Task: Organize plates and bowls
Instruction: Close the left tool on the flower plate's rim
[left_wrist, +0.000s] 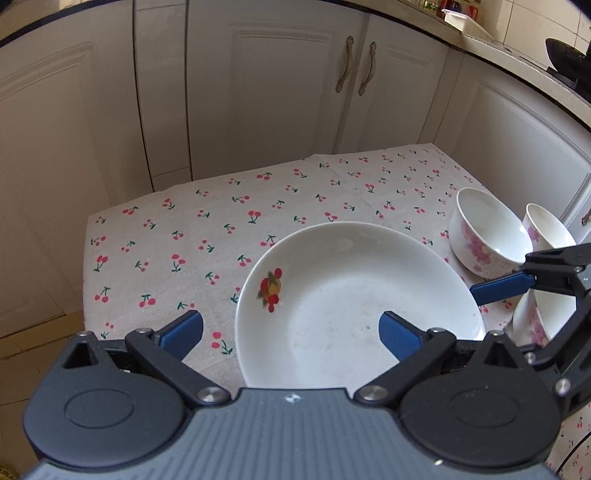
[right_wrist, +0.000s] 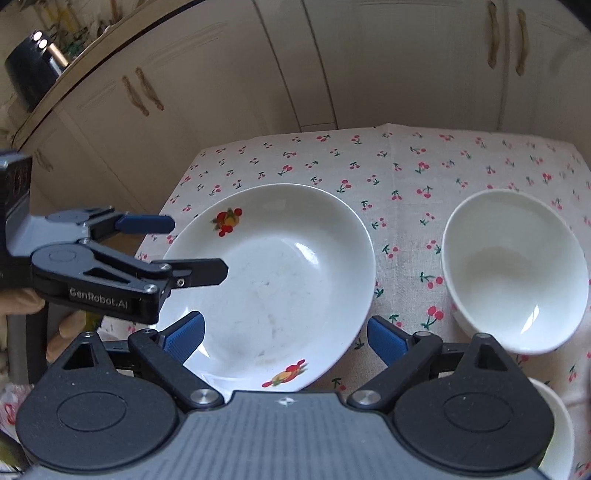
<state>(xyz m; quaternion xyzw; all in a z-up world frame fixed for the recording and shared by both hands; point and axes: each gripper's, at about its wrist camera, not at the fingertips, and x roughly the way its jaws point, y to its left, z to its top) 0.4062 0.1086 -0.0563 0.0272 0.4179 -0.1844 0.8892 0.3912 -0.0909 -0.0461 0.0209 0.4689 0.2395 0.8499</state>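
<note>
A white deep plate (left_wrist: 351, 295) with fruit decals lies on the cherry-print tablecloth (left_wrist: 177, 236). My left gripper (left_wrist: 291, 334) hovers open above its left rim, one pad over the cloth and the other over the plate's well. In the right wrist view my right gripper (right_wrist: 286, 336) stands open over the plate (right_wrist: 273, 280), astride its near right rim, with neither pad touching it. The left gripper (right_wrist: 197, 246) reaches in from the left over the plate's far edge. Three white bowls with pink flowers stand to the right: (left_wrist: 484, 236), (left_wrist: 546, 229), (left_wrist: 535, 325).
The small table sits close to cream kitchen cabinets (left_wrist: 280, 92) with a countertop above. The nearest bowl (right_wrist: 513, 269) is right of the plate, and another bowl rim (right_wrist: 554, 435) shows at the lower right. A person's hand (right_wrist: 66, 325) holds the left gripper. The cloth's far half (right_wrist: 406, 162) is bare.
</note>
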